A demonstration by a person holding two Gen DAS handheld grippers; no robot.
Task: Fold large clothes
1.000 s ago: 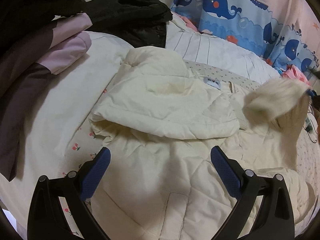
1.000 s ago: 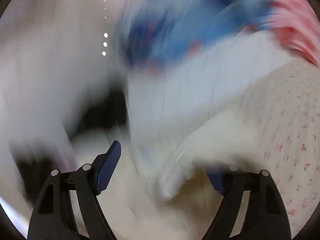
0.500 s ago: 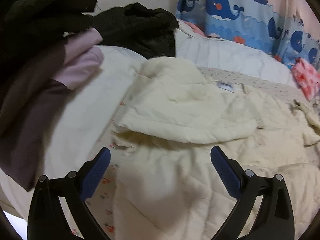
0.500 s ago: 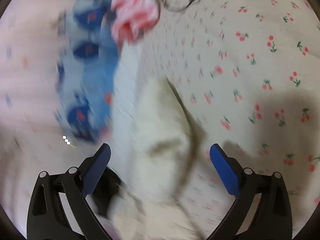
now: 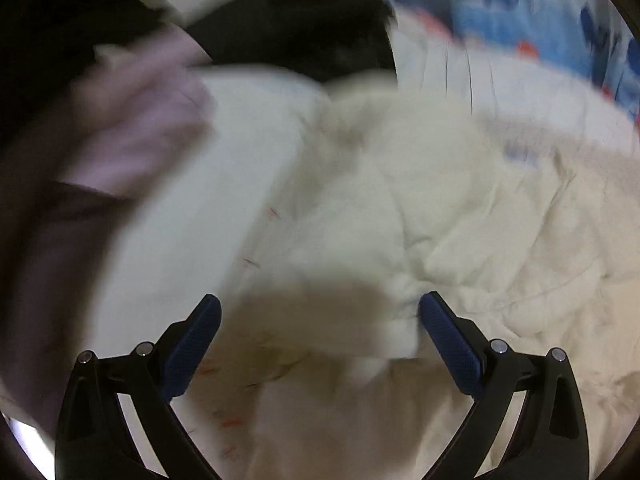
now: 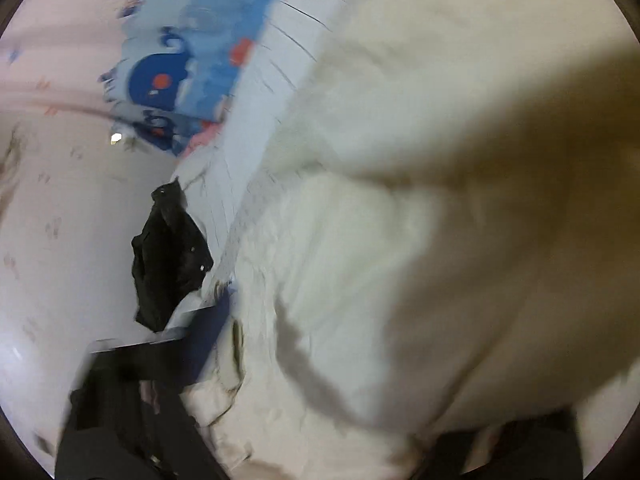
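where the left wrist view is blurred by motion, four heaps of cloth can still be counted from left to right: one folded mauve and dark purple garment [image 5: 132,136] at the left edge, one black garment [image 5: 296,32] heaped at the top, one cream quilted padded jacket [image 5: 460,216] spread across the middle and right, and one blue whale-print curtain [image 5: 540,12] at the upper right. the jacket is laid on a white bedsheet printed with small red cherries [image 5: 188,232], and a white striped quilt [image 5: 500,88] is seen beyond it, below the curtain. the left gripper [image 5: 320,316] is held wide apart, its two blue-padded fingers [image 5: 192,344] pointed down over the near left part of the jacket; nothing is pinched between them, and a shadow is cast on the cloth between the jaws.

in the right wrist view, one black garment [image 6: 172,256] is seen at the left on the pale sheet, the curtain and the striped quilt above it, and the cream jacket filling the centre and right. of the right gripper [image 6: 320,360] only one finger [image 6: 200,340] is made out, smeared at the lower left; the other is covered by a thick fold of the jacket, draped across the lower right. its jaws have just been closing, with jacket cloth lying between them; whether the pads press on it cannot be told.
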